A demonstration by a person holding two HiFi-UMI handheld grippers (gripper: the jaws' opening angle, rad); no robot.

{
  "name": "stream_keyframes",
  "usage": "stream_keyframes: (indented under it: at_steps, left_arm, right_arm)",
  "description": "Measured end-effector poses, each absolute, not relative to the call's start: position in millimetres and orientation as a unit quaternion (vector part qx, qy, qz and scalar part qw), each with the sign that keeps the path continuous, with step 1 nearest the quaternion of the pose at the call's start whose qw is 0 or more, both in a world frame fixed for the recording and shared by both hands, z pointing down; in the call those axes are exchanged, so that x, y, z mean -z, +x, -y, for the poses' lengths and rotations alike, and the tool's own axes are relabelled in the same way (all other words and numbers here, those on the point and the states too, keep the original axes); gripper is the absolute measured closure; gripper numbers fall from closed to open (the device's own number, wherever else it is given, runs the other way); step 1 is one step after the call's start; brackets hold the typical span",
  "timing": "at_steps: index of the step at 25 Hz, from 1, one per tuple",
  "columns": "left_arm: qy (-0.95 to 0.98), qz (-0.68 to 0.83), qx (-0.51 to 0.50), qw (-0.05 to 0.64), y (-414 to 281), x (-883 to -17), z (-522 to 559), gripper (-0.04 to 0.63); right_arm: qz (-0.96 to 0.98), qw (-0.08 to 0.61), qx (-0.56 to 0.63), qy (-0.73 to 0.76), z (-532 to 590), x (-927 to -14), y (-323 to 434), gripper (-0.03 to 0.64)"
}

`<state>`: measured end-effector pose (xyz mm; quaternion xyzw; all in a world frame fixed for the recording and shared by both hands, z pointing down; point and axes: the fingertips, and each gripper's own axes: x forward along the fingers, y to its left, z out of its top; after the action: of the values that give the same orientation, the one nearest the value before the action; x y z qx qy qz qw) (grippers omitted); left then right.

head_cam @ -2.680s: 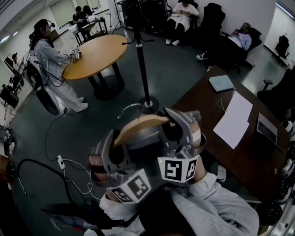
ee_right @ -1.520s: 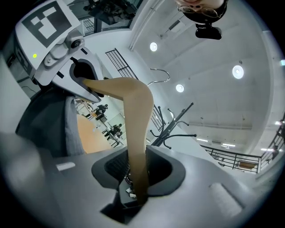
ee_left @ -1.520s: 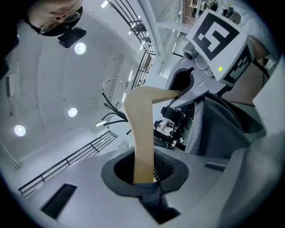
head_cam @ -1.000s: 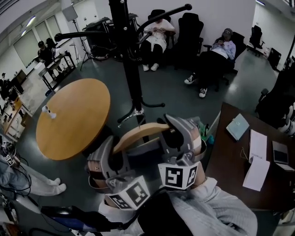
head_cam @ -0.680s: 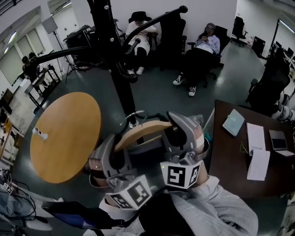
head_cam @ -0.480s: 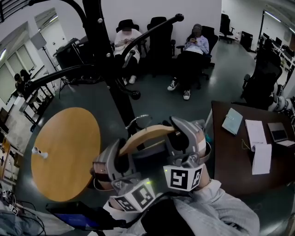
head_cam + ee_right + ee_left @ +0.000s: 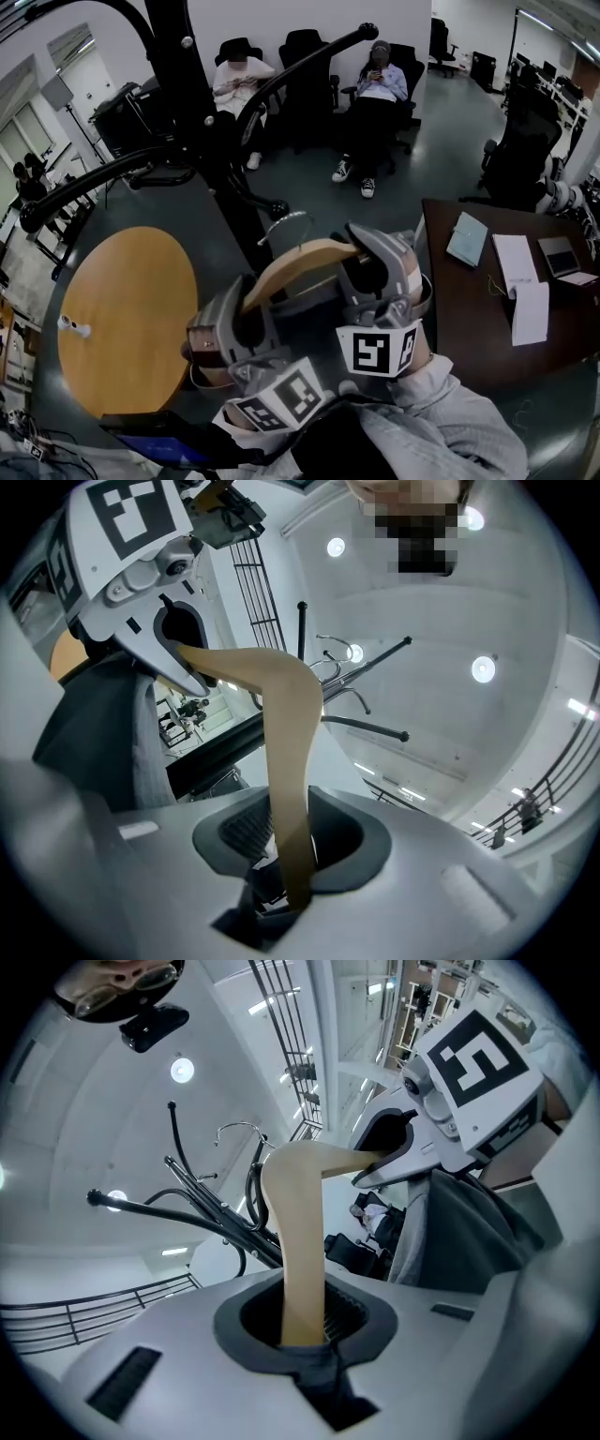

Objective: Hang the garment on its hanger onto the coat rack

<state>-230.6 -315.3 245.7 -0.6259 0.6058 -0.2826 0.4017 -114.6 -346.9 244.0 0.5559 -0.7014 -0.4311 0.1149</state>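
Two grey hand-held grippers, the left gripper (image 7: 246, 306) and the right gripper (image 7: 362, 264), each clamp one end of a curved tan wooden hanger (image 7: 298, 259) carrying a grey garment (image 7: 461, 1234). Its silver wire hook (image 7: 284, 223) is near the tall black metal coat rack (image 7: 187, 103). Best approach: hold the hanger level, raise the hook above an arm, then lower gently.

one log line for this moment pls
left tongs: shut on hanger | right tongs: shut on hanger | hook: not yet on coat rack

round wooden table (image 7: 122, 319); dark desk (image 7: 469, 319) bearing papers (image 7: 531, 314).
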Motion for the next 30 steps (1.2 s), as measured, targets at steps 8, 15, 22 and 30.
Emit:
stream_keyframes:
  at_steps: [8,15,22,30]
  left_arm:
    - [-0.626,-0.629,0.293,0.357,-237,-248,338,0.549]
    - [-0.611,-0.642,0.304,0.348,-239,-251,350,0.549]
    - [-0.599,-0.658,0.313,0.332,-253,-253,372,0.549]
    - [-0.601,-0.660,0.335,0.301,-270,-285,398,0.549]
  right_arm:
    - [0.725,0.109,0.440,0.519,379,-238,-124,0.515]
    - [0.745,0.094,0.435,0.497,398,-240,-130,0.515]
    - [0.760,0.100,0.436,0.471,426,-242,-147,0.515]
    - [0.782,0.121,0.416,0.449,456,-276,-168,0.517]
